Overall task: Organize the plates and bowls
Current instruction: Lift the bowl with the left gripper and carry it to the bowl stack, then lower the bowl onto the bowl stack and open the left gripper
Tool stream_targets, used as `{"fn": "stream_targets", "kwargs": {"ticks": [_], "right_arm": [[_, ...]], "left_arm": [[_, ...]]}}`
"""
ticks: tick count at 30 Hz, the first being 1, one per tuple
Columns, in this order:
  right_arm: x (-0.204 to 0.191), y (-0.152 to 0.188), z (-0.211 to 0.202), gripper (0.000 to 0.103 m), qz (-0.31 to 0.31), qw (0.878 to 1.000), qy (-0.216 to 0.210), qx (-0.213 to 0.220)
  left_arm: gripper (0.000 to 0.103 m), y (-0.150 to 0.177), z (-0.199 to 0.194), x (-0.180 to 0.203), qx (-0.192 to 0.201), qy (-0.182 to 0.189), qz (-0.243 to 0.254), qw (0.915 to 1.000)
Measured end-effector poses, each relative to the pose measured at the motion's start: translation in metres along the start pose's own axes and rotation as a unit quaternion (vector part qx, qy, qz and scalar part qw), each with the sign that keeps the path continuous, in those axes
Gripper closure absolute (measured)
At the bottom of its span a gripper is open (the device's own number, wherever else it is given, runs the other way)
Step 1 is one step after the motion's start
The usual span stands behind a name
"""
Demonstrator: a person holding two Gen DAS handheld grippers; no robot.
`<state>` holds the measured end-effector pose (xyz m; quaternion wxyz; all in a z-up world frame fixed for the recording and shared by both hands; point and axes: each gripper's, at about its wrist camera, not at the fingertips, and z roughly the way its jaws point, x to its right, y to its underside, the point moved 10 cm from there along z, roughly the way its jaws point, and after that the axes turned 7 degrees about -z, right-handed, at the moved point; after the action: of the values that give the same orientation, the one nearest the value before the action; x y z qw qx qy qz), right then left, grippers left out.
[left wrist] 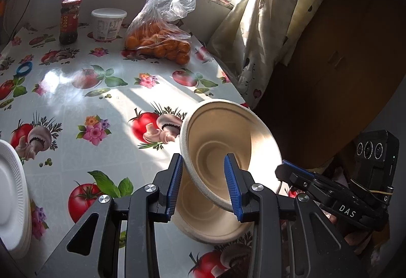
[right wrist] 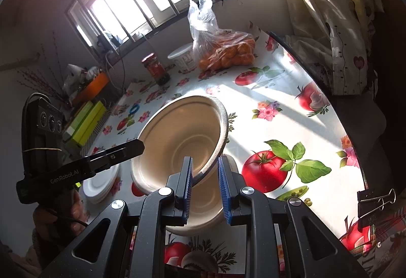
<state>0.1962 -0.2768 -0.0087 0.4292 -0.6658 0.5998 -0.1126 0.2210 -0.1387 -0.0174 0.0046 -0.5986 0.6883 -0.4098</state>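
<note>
A beige paper bowl is tilted up above a second beige bowl that rests on the table; both show in the right wrist view, upper and lower. My left gripper straddles the tilted bowl's rim, its jaws a little apart. My right gripper straddles the same bowl's rim from the other side, its pads close on it. A stack of white foam plates lies at the left, also in the right wrist view.
A bag of oranges, a white tub and a sauce jar stand at the back by the window. A blue ring lies at left. A curtain hangs past the table's right edge. Green boxes sit at left.
</note>
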Motion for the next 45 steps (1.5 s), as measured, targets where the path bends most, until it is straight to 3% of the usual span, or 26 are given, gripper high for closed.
{"fn": "stream_targets", "kwargs": {"ticks": [17,45], "right_arm": [[-0.002,0.029,0.005,0.082,0.005,1.0,0.003,-0.014],[0.006,0.044,0.012,0.082,0.011,0.999,0.016,-0.025]], "left_arm": [[0.068,0.028,0.002,-0.008,-0.002,-0.034,0.015,0.9993],[0.068,0.048,0.012,-0.015,-0.019,-0.047,0.013,0.9986]]}}
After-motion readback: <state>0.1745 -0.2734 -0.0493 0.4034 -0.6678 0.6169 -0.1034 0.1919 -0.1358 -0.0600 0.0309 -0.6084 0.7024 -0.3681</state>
